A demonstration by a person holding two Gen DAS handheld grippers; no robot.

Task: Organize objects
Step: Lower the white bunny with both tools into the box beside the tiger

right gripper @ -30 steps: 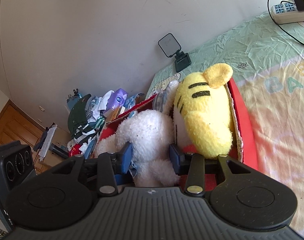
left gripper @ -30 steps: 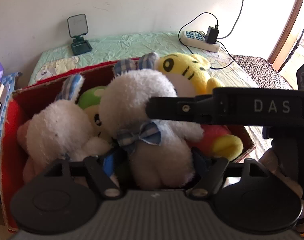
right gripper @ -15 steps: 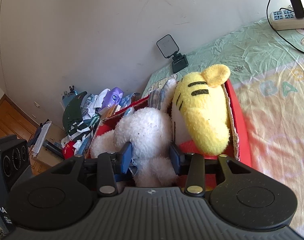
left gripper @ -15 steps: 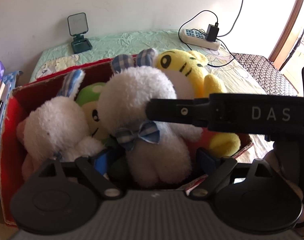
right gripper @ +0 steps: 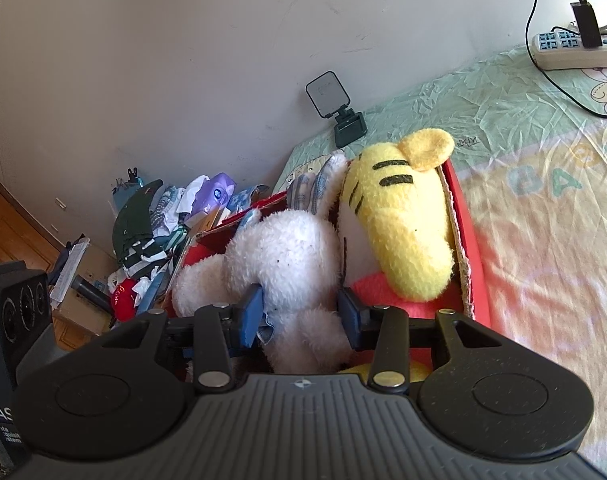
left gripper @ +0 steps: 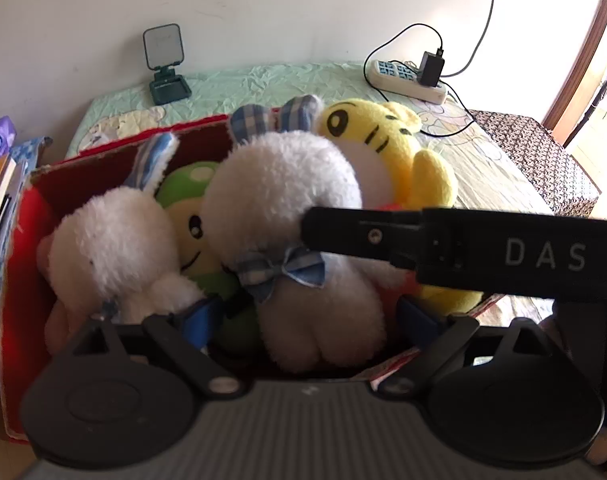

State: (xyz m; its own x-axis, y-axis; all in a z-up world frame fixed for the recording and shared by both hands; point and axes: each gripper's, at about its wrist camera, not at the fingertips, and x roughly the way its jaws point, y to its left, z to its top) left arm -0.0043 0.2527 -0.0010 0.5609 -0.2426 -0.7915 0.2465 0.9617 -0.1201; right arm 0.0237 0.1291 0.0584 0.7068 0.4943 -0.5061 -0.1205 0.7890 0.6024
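A red cardboard box (left gripper: 23,272) on the bed holds plush toys: a white rabbit with a blue checked bow (left gripper: 287,216), a smaller white rabbit (left gripper: 115,248), a green toy (left gripper: 191,216) and a yellow tiger (left gripper: 387,140). My left gripper (left gripper: 315,312) is open, its blue pads on either side of the bow rabbit's lower body without squeezing it. My right gripper (right gripper: 299,312) is shut on the bow rabbit (right gripper: 287,256) at its neck, beside the tiger (right gripper: 399,216). The right gripper's black arm (left gripper: 463,244) crosses the left wrist view.
A small mirror stand (left gripper: 165,64) and a power strip with charger (left gripper: 407,76) lie on the green sheet by the wall. A pile of clothes and books (right gripper: 163,216) sits left of the box. The bed stretches free to the right (right gripper: 543,220).
My left gripper's pads have spread wider around the bow rabbit. Both cameras have pulled back and up a little; the box sits lower and farther in view.
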